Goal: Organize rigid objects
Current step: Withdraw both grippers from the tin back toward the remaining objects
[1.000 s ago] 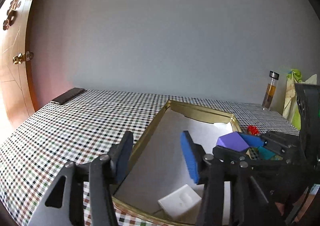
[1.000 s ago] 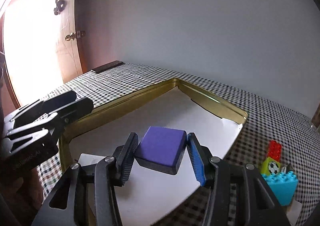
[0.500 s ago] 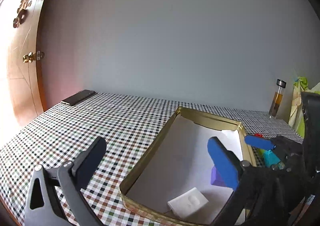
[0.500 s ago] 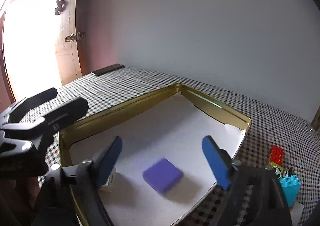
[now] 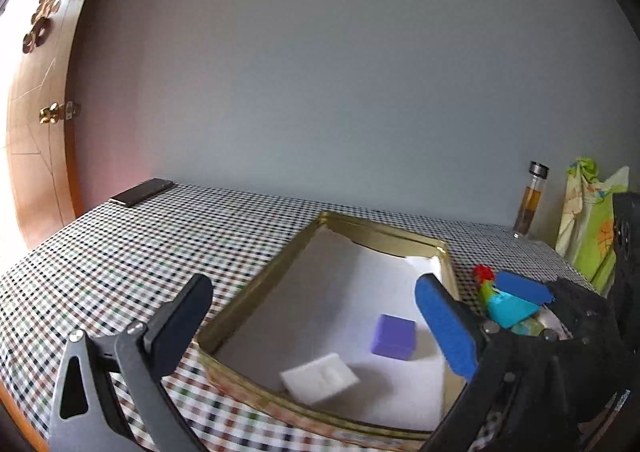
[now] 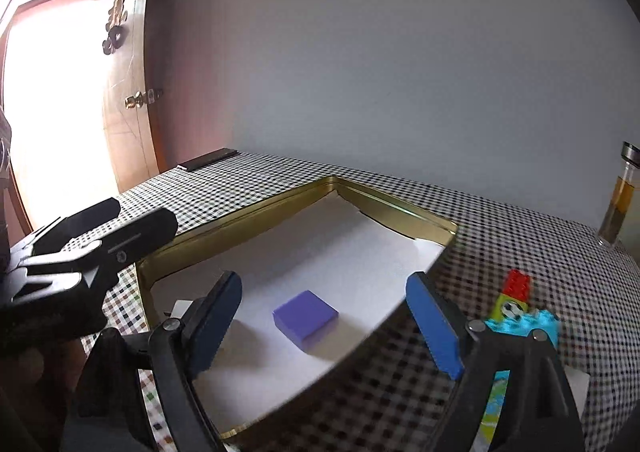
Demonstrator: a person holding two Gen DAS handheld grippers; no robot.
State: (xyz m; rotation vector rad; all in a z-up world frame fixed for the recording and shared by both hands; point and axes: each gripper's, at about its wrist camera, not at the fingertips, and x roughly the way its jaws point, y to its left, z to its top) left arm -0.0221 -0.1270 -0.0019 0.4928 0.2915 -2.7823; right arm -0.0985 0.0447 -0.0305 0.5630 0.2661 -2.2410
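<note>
A gold metal tray (image 5: 384, 230) (image 6: 280, 204) lined with white paper lies on the checkered table. A purple block (image 5: 394, 336) (image 6: 306, 318) and a white block (image 5: 320, 376) rest inside it. My left gripper (image 5: 320, 320) is open and empty above the tray's near left side. My right gripper (image 6: 326, 316) is open and empty, hovering over the tray's near right part above the purple block; it also shows in the left wrist view (image 5: 524, 288). Toy bricks, red, green and cyan (image 6: 520, 312) (image 5: 508, 306), lie on the table right of the tray.
A dark phone (image 5: 142, 192) (image 6: 208, 164) lies at the far left table corner. A glass bottle of amber liquid (image 5: 530, 200) (image 6: 618, 208) and a green-yellow bag (image 5: 592, 224) stand at the back right by the wall. A wooden door (image 5: 36, 112) is left.
My right gripper opened and dropped the purple block into the tray, then drew back and up. My left gripper opened wider and pulled back from the tray.
</note>
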